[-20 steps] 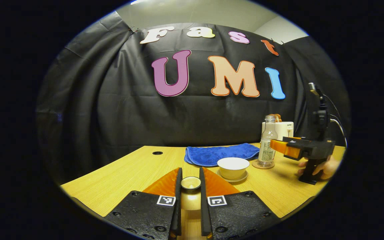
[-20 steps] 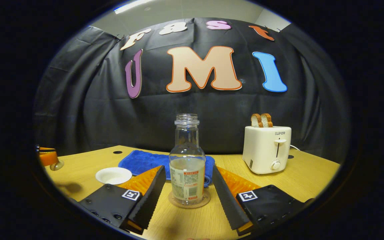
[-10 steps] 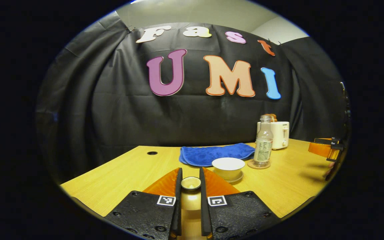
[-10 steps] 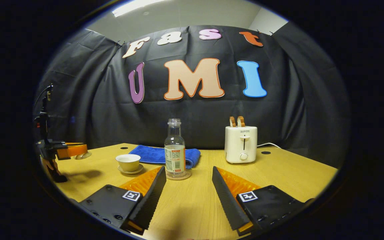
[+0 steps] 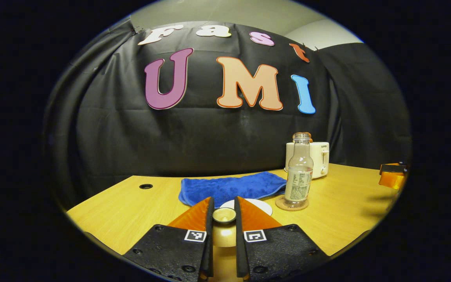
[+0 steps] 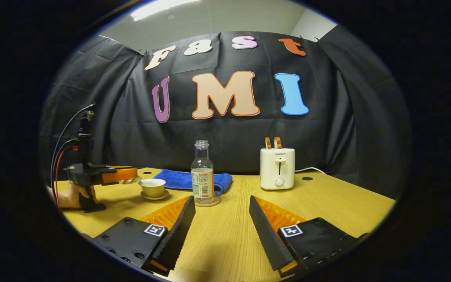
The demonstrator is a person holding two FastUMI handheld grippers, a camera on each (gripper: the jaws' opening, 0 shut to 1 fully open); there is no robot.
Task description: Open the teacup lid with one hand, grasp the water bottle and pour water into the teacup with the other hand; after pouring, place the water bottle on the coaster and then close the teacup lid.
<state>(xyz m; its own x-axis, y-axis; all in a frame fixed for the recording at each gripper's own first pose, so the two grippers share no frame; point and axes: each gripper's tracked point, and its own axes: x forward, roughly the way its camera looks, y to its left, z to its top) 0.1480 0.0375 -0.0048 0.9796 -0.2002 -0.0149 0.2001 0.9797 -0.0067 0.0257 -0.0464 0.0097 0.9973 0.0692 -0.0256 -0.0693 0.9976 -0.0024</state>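
Observation:
In the left gripper view my left gripper (image 5: 224, 206) is shut on the knob of the teacup lid (image 5: 224, 215), held above the table. The white rim of the uncovered teacup (image 5: 256, 203) shows just beyond its fingers. The right gripper view has the teacup (image 6: 152, 187) on its saucer (image 6: 154, 196), with the left gripper (image 6: 120, 175) holding the lid (image 6: 130, 180) just left of the cup and slightly above its rim. The water bottle (image 6: 202, 176), uncapped and partly full, stands on the round coaster (image 6: 207, 202). My right gripper (image 6: 221, 217) is open, well short of the bottle, with nothing between its fingers.
A blue towel (image 5: 231, 188) lies behind the cup. A white toaster (image 6: 276, 169) with two bread slices stands at the back right of the wooden table (image 6: 339, 203). A hand (image 6: 65, 196) grips the left gripper's handle. The right gripper (image 5: 393, 175) shows at the far right.
My right gripper has drawn back from the bottle, staying open; the bottle stays on the coaster. My left gripper, still holding the lid, has moved toward the teacup.

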